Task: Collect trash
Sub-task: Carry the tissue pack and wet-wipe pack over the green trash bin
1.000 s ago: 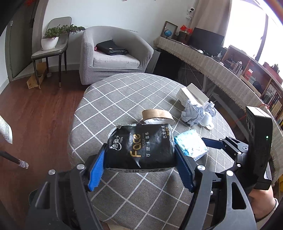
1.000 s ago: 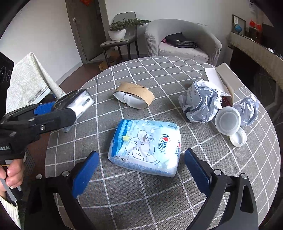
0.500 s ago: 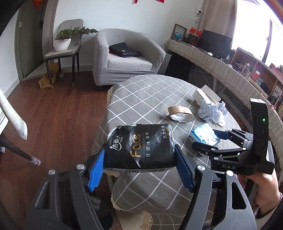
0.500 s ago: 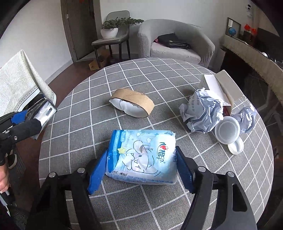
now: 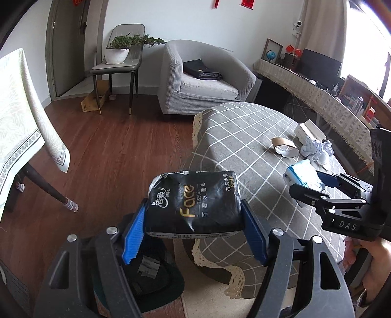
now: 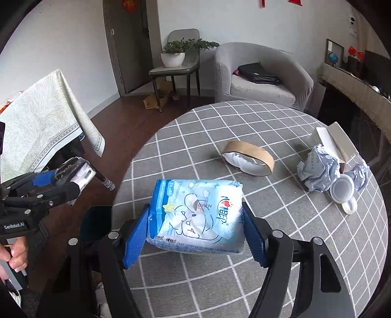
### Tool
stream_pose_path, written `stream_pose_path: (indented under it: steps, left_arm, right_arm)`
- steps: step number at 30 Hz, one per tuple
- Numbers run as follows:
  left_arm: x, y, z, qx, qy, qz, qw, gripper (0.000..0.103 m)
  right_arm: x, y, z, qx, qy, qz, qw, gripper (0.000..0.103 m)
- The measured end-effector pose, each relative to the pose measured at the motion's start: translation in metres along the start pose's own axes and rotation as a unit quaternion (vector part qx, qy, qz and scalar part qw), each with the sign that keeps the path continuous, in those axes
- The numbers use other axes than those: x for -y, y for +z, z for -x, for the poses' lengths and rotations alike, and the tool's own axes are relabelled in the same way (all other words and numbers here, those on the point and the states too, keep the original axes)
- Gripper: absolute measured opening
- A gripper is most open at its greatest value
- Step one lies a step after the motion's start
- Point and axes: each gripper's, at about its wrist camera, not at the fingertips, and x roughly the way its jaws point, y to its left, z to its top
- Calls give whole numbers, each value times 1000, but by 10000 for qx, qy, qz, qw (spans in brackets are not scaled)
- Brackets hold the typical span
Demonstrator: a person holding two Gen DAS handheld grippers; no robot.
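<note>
Black tissue pack (image 5: 194, 201) clamped between left gripper (image 5: 193, 221) pads, tilted downward over the table (image 5: 256, 146) edge and floor. Blue wipes pack (image 6: 198, 215) clamped in right gripper (image 6: 195, 232), tilted downward above the table. Tape roll (image 6: 248, 157) ahead of right gripper.

Ahead of the claw, a grey fabric armchair (image 5: 202, 80) stands by the white wall (image 5: 185, 22); left of it, a grey chair (image 5: 117, 66) on dark wooden floor (image 5: 105, 151).
</note>
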Motion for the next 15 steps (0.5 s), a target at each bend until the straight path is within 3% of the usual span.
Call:
stream_pose_path:
  steps: [15]
  left_arm:
    - [-69,-49,-13,-667,484,11,9966,74]
  right_arm:
    - [-81,11,-12,41,831,208,9963,72]
